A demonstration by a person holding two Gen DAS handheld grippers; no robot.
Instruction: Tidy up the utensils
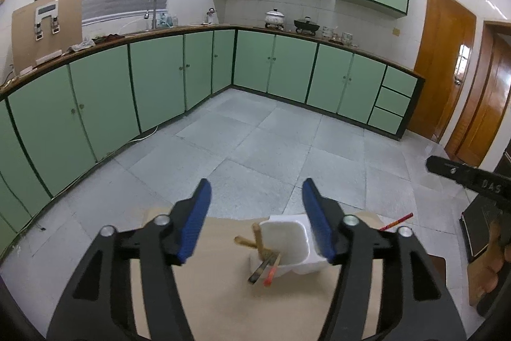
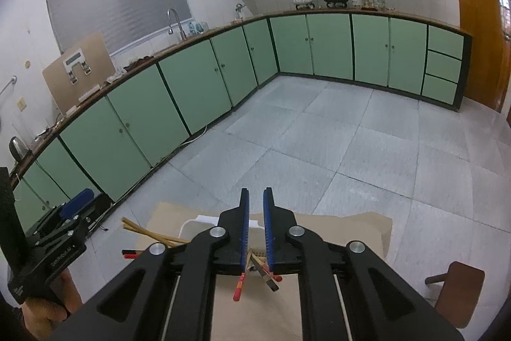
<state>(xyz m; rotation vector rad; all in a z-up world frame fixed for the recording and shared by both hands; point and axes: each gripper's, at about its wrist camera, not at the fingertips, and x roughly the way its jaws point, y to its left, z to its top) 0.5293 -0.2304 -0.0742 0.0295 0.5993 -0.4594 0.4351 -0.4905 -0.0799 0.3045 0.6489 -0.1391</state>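
Green-cabinet kitchen behind a tan wooden tabletop (image 1: 223, 293); white plastic tub (image 1: 287, 242) stands there, chopsticks (image 1: 263, 256) leaning inside; left gripper (image 1: 255, 219) gapes wide, empty; right gripper (image 2: 255, 232) stands slightly parted over sticks, gripping nothing.

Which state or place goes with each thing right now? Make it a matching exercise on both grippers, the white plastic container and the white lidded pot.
Things:
1. left gripper with blue pads
2. right gripper with blue pads
3. white plastic container
4. white lidded pot

States or places:
a. on the tan tabletop, with chopsticks sticking out of it
b. jaws wide apart, nothing between them
c. on the far kitchen counter
d. jaws only a narrow gap apart

Pairs: 1-b, 2-d, 3-a, 4-c
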